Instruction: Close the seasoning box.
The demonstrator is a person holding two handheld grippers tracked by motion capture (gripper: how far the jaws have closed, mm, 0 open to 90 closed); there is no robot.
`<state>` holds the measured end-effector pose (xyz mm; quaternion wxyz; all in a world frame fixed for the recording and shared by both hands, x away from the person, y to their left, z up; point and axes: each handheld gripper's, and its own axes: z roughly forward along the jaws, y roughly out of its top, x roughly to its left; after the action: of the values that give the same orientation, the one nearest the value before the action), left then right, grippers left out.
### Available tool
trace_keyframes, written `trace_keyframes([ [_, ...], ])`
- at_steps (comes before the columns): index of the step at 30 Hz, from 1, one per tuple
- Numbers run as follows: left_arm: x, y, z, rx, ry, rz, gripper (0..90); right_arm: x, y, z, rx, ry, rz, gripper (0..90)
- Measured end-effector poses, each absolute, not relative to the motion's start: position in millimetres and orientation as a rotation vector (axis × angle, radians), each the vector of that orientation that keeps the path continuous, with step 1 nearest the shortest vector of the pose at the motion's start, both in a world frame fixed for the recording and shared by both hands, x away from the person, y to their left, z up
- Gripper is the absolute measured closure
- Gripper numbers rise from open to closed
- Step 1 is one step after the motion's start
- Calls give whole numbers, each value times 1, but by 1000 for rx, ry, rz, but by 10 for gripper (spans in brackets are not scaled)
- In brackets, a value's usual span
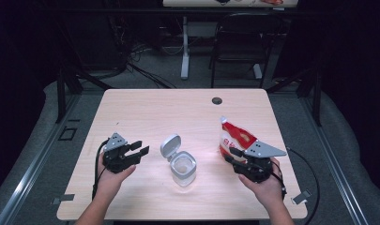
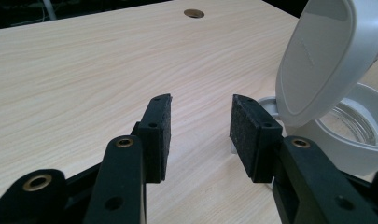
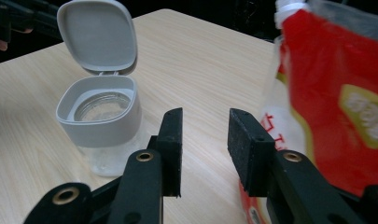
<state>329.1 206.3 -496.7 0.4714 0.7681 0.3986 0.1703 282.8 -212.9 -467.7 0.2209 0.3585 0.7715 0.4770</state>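
A clear jar [image 1: 183, 168] with a grey collar stands near the table's front middle, its grey hinged lid [image 1: 170, 146] flipped up and back. The jar [image 3: 102, 126] holds a little white powder. A red and white pouch [image 1: 233, 137] stands upright to its right. My left gripper [image 1: 141, 149] rests open just left of the jar, nothing between its jaws [image 2: 200, 105]; the raised lid [image 2: 326, 56] stands close on its right. My right gripper [image 1: 233, 155] is open at the pouch's base, with the pouch [image 3: 336, 93] beside its right jaw and apart from the pads.
The light wood table [image 1: 178, 110] has a round cable hole [image 1: 217, 100] near its far edge. Behind the table stand a black chair [image 1: 239, 42] and a white desk leg [image 1: 185, 47]. Cables trail from both grippers off the table's front.
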Motion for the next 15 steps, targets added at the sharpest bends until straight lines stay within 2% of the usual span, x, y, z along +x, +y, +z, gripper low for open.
trace_keyframes([
  [15,330,207,-498,1879,985,418,586,275,-251,-446,1049,2076,1292,660],
])
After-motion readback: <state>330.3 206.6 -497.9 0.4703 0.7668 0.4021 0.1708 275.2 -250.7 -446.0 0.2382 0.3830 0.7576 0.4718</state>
